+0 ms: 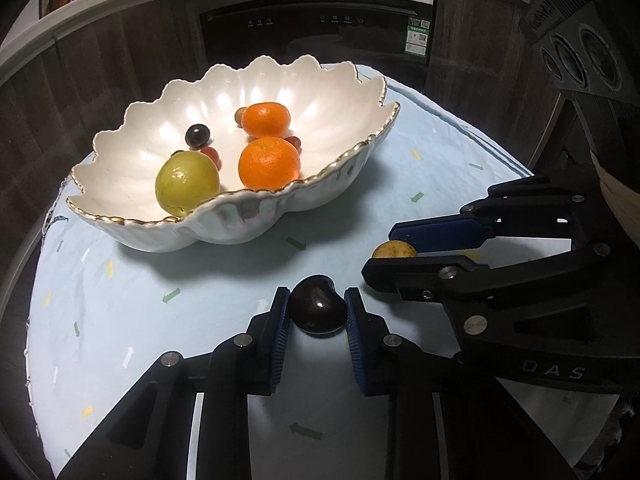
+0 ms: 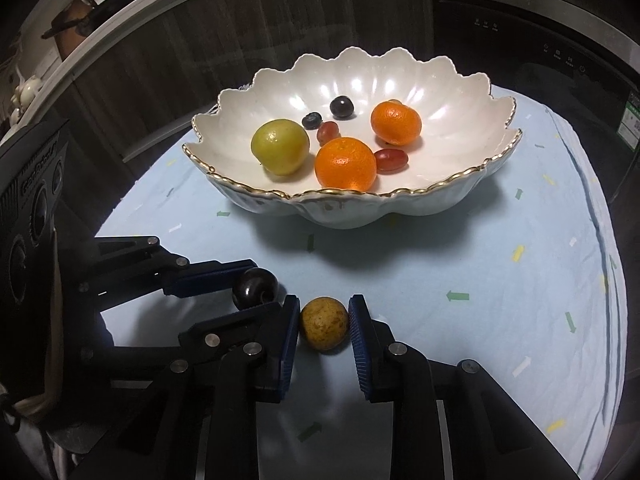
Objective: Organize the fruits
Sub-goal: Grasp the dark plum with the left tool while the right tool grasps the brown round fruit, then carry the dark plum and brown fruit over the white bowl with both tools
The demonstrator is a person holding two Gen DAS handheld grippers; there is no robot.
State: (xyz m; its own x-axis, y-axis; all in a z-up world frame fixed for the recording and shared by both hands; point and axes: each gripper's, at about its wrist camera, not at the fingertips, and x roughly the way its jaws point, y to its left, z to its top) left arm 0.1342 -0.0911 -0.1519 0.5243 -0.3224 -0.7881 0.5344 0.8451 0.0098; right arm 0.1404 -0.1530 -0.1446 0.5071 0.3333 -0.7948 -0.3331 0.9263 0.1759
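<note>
Gripping a dark plum (image 1: pixel 318 311) — left hand-held gripper (image 1: pixel 317 312), right hand-held gripper (image 2: pixel 324 322) clamping a half-hidden yellow fruit (image 2: pixel 324 323).

my pads (image 1: pixel 280 332): blue, ribbed | my plum (image 1: pixel 318 310): dark purple | my round fruit (image 2: pixel 324 323): yellow-brown, speckled | bowl (image 2: pixel 440 200): pearly white, gold rim | oranges (image 2: pixel 346 164): orange | cloth (image 2: pixel 480 280): pale blue, small green, yellow, white arrows
</note>
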